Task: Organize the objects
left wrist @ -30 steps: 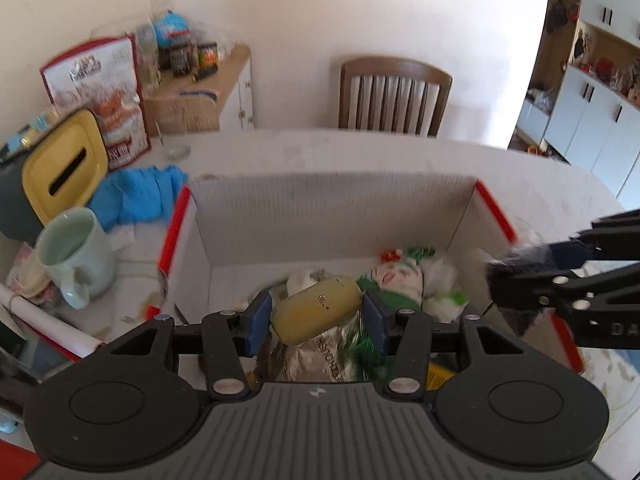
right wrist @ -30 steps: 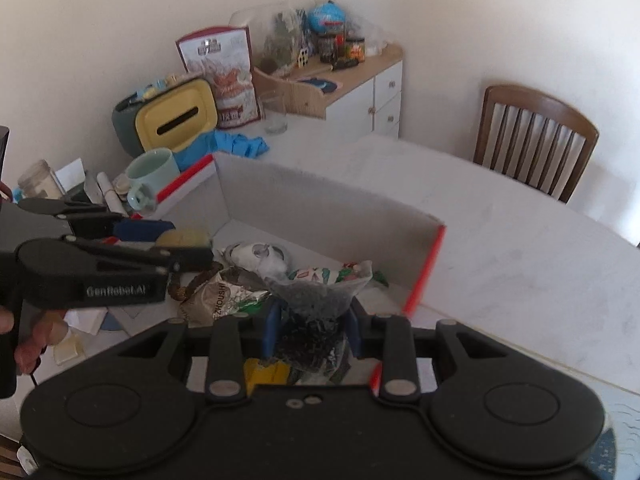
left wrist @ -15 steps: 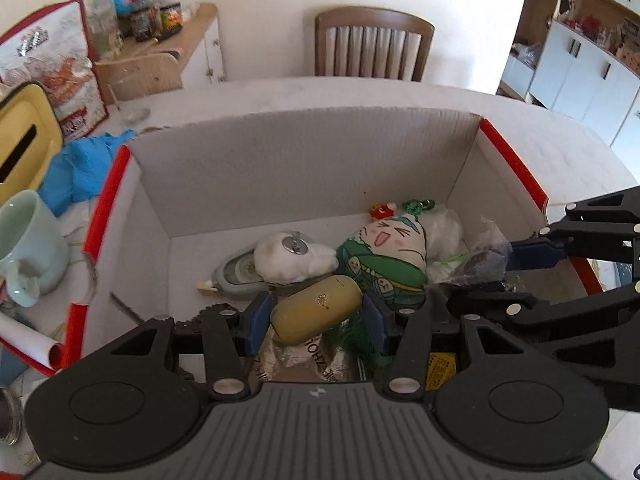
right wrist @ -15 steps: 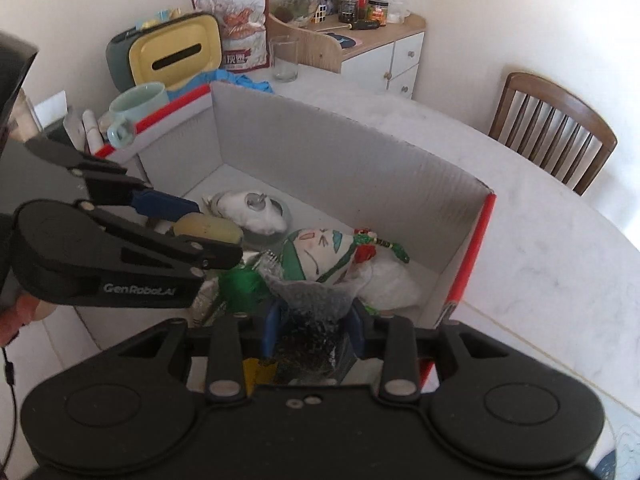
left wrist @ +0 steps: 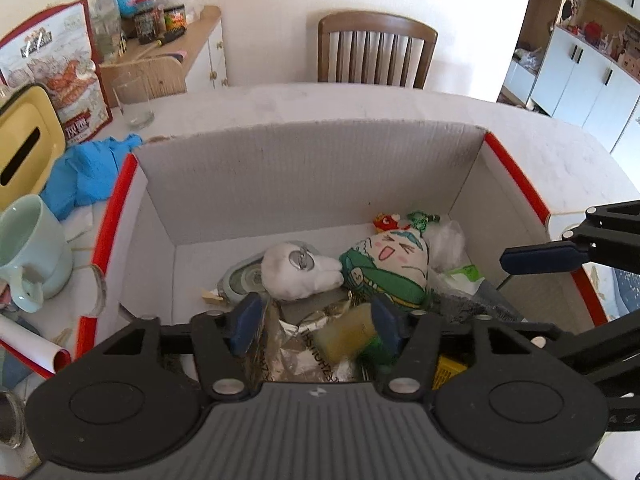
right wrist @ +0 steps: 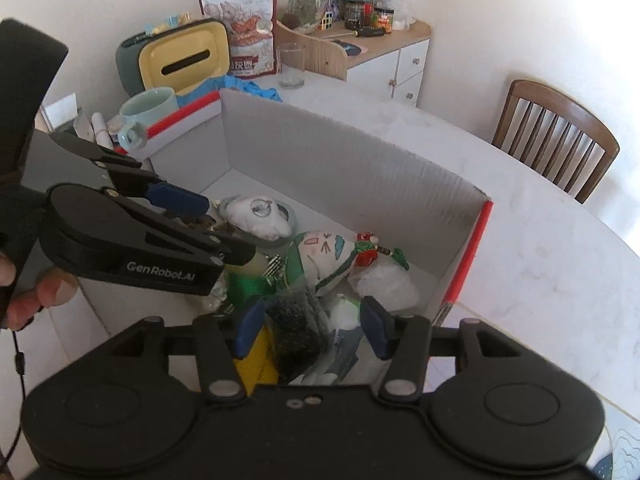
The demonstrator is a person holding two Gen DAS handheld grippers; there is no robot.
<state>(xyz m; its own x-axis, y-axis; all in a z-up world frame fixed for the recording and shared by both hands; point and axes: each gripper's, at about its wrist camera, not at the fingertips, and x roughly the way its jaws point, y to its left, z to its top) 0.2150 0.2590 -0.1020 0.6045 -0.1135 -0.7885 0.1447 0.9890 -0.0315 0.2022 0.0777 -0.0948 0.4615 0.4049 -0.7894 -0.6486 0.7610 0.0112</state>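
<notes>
Clutter fills the box under both hand-held grippers, their jaws opening, nothing gripped.

Wooden chair beyond table, white cabinet, yellow-lidded bin, snack bag

We count one cardboard box, one green cartoon plush, one white plush, one yellow capsule, one mint mug, one drinking glass, one wooden chair and two tools, left and right.
</notes>
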